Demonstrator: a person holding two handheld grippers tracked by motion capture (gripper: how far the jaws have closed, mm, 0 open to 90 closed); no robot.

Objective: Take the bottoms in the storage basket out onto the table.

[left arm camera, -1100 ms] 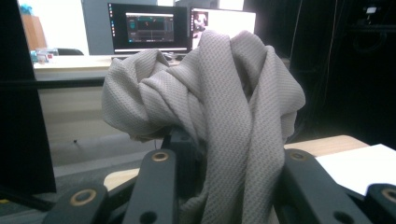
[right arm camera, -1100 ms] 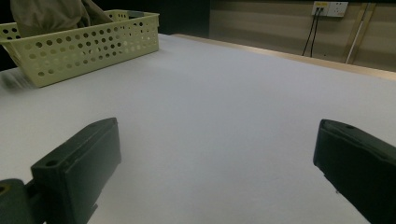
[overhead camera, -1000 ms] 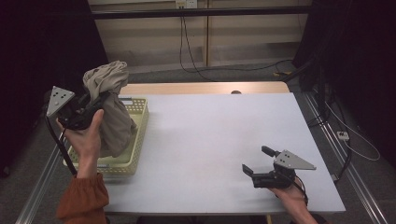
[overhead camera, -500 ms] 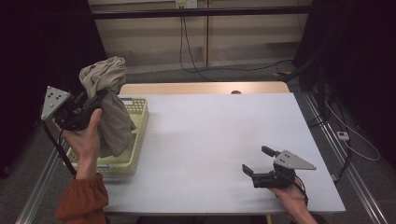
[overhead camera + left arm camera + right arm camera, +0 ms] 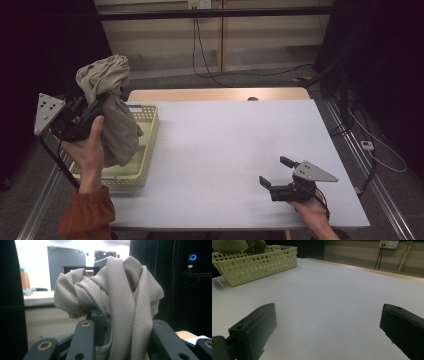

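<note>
A beige knitted cloth (image 5: 112, 112) hangs bunched in the air over the pale yellow perforated basket (image 5: 145, 150) at the table's left. My left gripper (image 5: 102, 97) is shut on the cloth, held high by a hand with an orange sleeve. In the left gripper view the cloth (image 5: 112, 297) bulges up between the two black jaws. My right gripper (image 5: 274, 171) rests low near the table's front right, open, with nothing between its jaws. In the right gripper view the basket (image 5: 257, 263) stands far off at the upper left, with the cloth's lower end (image 5: 239, 246) in it.
The white table (image 5: 230, 145) stretches bare between the basket and the right gripper. A wooden strip (image 5: 215, 94) runs along its far edge. Cables (image 5: 210, 55) hang by the wall behind, and a metal rail (image 5: 372, 175) borders the table's right side.
My left gripper has lifted the cloth a little higher and drawn it leftward, away from the basket's middle. The right gripper has stayed where it was.
</note>
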